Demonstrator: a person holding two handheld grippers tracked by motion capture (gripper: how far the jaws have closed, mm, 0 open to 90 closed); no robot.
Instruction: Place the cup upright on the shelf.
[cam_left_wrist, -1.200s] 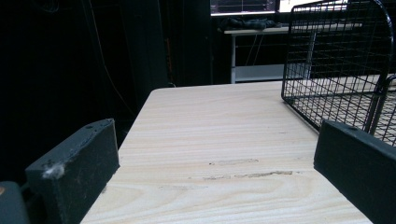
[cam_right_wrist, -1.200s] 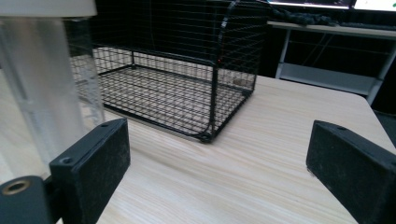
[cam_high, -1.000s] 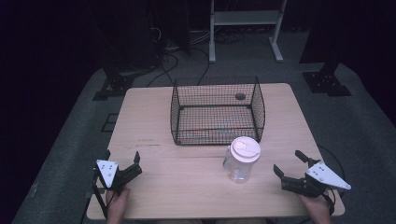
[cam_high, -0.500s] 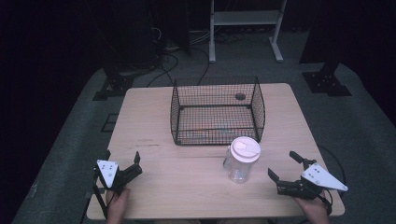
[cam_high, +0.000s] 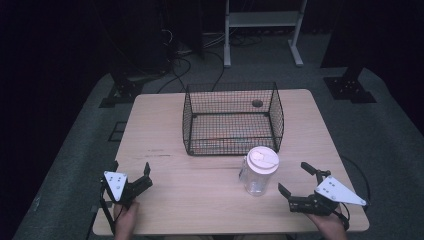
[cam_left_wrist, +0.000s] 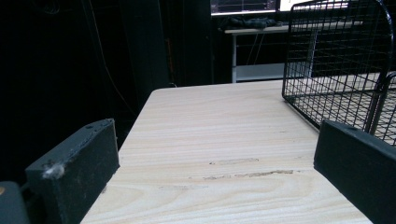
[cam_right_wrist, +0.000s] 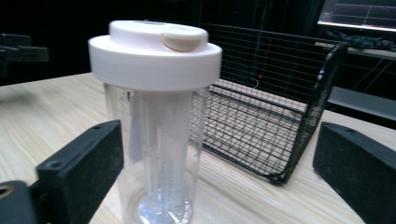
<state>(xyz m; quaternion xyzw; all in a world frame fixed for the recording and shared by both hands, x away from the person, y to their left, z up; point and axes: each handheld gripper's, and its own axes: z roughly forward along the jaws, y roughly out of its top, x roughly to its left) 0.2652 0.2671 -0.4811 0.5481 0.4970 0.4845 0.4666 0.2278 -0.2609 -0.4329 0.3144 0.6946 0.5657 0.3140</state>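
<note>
Wire basket (cam_left_wrist: 341, 60): cut off at 3 o'clock, left gripper view. Clear tumbler (cam_right_wrist: 156, 126): base cropped at 6 o'clock, right gripper view. Small dark round item (cam_high: 257, 103) beyond basket: too small to identify.

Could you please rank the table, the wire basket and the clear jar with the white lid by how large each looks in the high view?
1. Table
2. Wire basket
3. Clear jar, clearly the smallest.
</note>
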